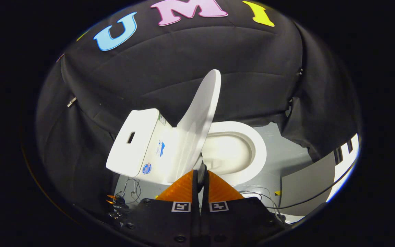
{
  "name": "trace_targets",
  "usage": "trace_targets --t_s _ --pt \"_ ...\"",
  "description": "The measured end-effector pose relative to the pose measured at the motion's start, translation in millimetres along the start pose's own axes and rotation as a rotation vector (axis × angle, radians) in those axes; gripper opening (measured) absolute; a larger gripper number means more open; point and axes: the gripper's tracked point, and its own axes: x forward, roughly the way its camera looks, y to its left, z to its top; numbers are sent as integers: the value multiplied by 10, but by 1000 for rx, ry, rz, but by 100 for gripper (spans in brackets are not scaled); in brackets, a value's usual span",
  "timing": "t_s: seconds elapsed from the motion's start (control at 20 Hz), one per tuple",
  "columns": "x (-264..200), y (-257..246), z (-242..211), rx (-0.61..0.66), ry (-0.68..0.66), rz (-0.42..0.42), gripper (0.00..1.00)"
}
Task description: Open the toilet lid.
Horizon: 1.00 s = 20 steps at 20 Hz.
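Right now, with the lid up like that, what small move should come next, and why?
Probably nudge the toilet lid further back toward the tank. It stands raised but short of the tank, and the gripper, fingers together, sits at its lower edge beside the bowl.

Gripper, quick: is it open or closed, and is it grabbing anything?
Gripper: closed, fingers together at the lower edge of the raised toilet lid; whether they pinch it cannot be told.

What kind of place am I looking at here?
Likely a staged test booth, not a real bathroom: a toilet with its lid raised stands before black cloth, loose cables on the floor. The gripper is shut.
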Motion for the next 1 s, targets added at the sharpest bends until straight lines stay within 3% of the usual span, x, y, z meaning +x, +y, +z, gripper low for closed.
trace_targets --t_s 1.0 --pt "-73 1388 161 -138 -53 -61 6"
